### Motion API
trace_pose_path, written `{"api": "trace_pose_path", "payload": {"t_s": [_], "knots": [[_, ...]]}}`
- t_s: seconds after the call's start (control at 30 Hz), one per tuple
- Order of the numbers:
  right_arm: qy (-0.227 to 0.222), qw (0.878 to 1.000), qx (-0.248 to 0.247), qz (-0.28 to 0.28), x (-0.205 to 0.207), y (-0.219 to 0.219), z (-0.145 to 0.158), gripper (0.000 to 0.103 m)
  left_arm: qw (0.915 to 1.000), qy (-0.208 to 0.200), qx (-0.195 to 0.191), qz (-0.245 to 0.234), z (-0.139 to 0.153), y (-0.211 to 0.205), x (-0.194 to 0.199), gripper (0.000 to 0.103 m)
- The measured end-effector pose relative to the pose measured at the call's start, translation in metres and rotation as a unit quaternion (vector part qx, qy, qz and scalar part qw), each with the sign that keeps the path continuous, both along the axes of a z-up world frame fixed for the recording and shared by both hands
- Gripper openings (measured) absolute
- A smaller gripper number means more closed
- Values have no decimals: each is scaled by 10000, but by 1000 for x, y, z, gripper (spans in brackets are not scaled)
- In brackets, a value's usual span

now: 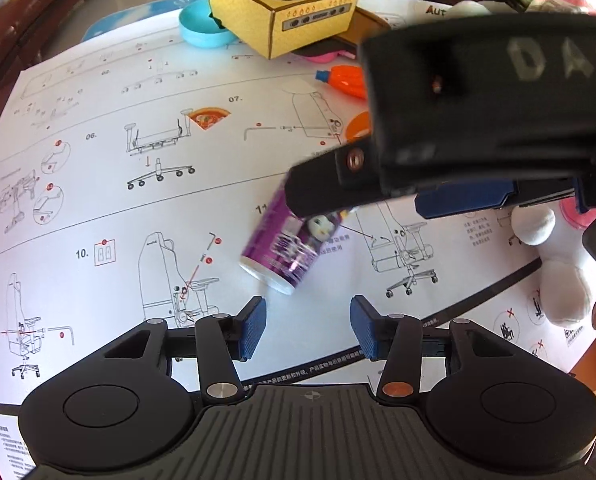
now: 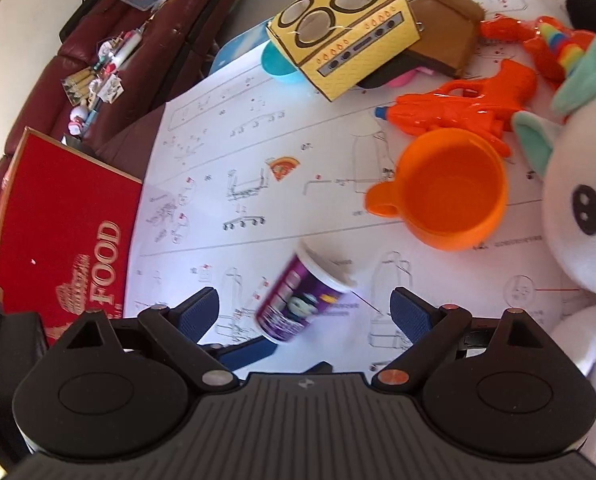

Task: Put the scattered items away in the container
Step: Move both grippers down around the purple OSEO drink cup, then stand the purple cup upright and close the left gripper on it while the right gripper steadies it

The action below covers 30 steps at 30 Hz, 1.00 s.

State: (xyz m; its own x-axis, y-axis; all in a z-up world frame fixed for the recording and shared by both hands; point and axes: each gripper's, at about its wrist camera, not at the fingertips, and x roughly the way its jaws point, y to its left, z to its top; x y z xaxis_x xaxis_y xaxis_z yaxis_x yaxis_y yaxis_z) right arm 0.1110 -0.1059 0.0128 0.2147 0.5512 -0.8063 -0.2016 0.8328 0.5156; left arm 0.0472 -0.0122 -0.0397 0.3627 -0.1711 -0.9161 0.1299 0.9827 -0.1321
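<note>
Lying tilted on the printed instruction sheet (image 2: 258, 120) that covers the tabletop, one purple can (image 2: 298, 300) sits between the wide-open jaws of the right hand-held gripper (image 2: 304, 312), untouched by either pad. Just below it, the left hand-held gripper (image 1: 308, 326) stands half-open on nothing. Beyond are one orange cup (image 2: 450, 192), one orange water pistol (image 2: 458, 108), one yellow cardboard stove (image 2: 346, 28), one teal bowl (image 2: 276, 64), and one unicorn plush (image 2: 578, 200) at the right. One red box (image 2: 66, 220) lies left.
</note>
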Motion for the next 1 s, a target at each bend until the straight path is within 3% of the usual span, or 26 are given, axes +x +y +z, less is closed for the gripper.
{"api": "trace_pose_path", "payload": {"t_s": [0.13,0.27,0.37,0.43,0.53,0.6,0.63,0.8,1.0], "knots": [[300,9989,142,-345,-1,-14,-9,86,9998,-201,90,36,8,7,-4,62],[476,9970,263,-543,0,-25,-13,84,9988,-404,252,-62,17,17,-5,70],[584,9951,399,-697,4,-26,-15,73,9979,-438,412,-242,12,19,6,73],[672,9933,507,-789,6,-25,-17,71,9971,-428,491,-390,7,15,14,72],[721,9924,601,-800,9,-19,-18,70,9970,-356,475,-488,-2,13,19,68],[726,9923,659,-761,11,-15,-19,70,9977,-310,390,-456,-6,12,19,55],[734,9920,717,-739,12,-12,-20,70,9975,-390,397,-441,-6,11,18,55],[753,9920,780,-649,16,-2,-26,61,9982,-332,115,-490,-6,6,15,41],[645,9938,607,-667,19,-2,-30,50,9975,-212,-128,-663,-6,-5,10,46]]}}
